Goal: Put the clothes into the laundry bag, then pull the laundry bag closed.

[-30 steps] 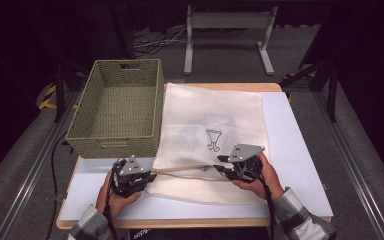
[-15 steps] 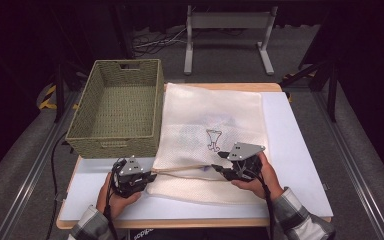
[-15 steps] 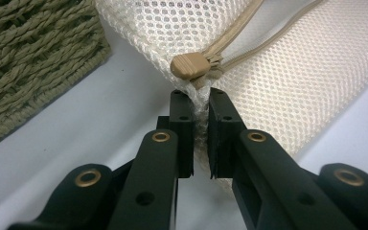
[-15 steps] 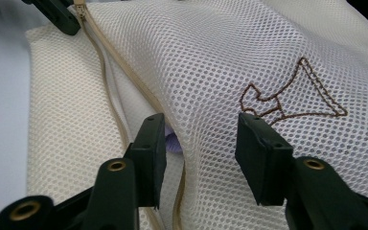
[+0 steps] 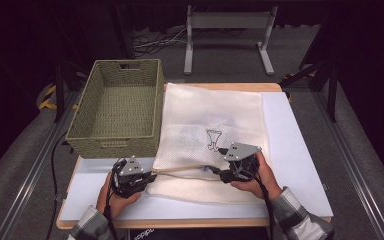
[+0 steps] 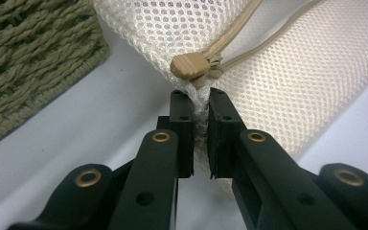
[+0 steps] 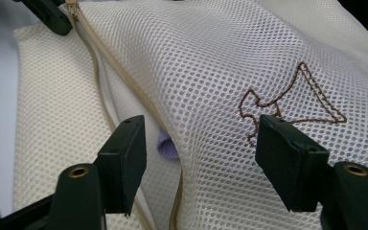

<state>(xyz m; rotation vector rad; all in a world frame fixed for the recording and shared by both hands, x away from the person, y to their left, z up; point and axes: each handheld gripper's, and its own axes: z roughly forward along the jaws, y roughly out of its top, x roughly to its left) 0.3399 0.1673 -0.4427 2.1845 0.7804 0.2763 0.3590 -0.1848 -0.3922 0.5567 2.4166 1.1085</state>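
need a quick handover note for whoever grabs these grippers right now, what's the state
Left gripper: shut on the corner of the cream mesh zip bag, just below the tan zipper end stop.
Right gripper: open, jaws wide over the bag at the zipper opening, beside the brown stitched outline.
Bag lies flat on the white table, beside the green woven basket.
Done: the tan zipper is parted near the right gripper; something pale purple shows inside.
Left, probably: reach in and take the contents out, perhaps into the basket.

Left gripper (image 6: 200,117) fingers (image 6: 181,124) pinch mesh bag (image 6: 287,81) corner below tan zipper pull (image 6: 189,65); woven basket (image 6: 33,57) top left, on white tabletop (image 6: 100,120).
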